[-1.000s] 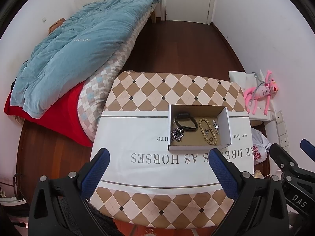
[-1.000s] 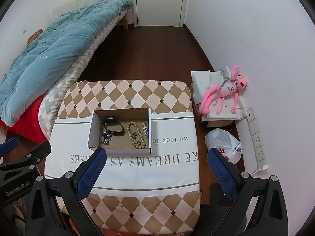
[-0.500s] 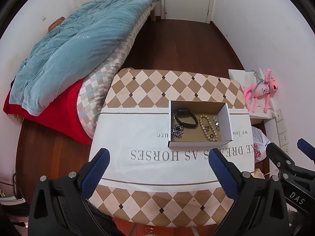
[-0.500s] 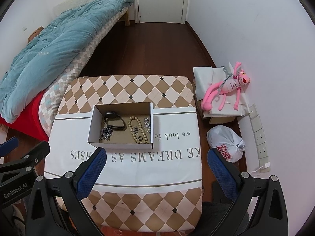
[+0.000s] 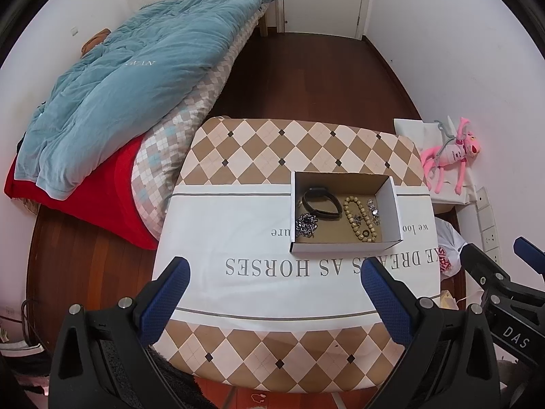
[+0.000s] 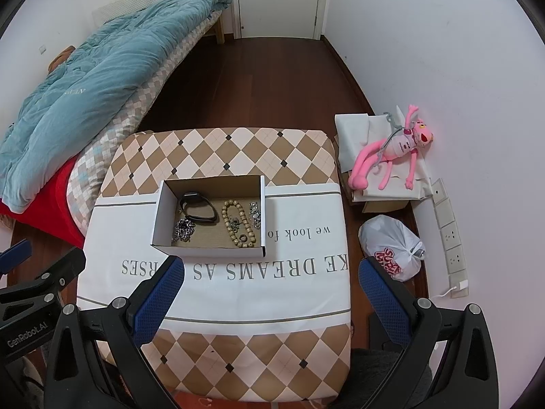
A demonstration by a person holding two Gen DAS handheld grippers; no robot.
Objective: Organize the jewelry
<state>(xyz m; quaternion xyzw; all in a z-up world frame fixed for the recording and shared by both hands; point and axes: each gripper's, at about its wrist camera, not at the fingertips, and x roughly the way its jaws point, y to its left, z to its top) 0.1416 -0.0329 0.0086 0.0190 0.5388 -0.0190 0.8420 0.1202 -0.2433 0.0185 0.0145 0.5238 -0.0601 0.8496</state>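
Seen from the left wrist view, the left gripper (image 5: 274,274) hangs above the near part of the table (image 5: 238,238), its blue-padded fingers (image 5: 168,294) spread wide with nothing between them. Beyond the right-hand finger, an open cardboard box (image 5: 344,247) sits on the table's white printed band. Inside the box, a black band (image 5: 322,201) lies toward the far left corner, a silver chain (image 5: 306,225) just nearer than it, a string of tan beads (image 5: 359,216) right of the band, and a small silver piece (image 5: 373,208) beside the beads by the right wall. The right gripper (image 5: 504,286) shows only partly at the right edge.

Next, from the right wrist view, the right gripper (image 6: 270,272) is likewise wide apart and empty, above the table (image 6: 218,283). The box (image 6: 209,248) lies just beyond its left finger (image 6: 160,294), holding the black band (image 6: 197,208), silver chain (image 6: 184,230), tan beads (image 6: 238,223) and silver piece (image 6: 254,214). Right of the table, a pink plush toy (image 6: 391,151) and a white plastic bag (image 6: 391,247) rest on the floor side.
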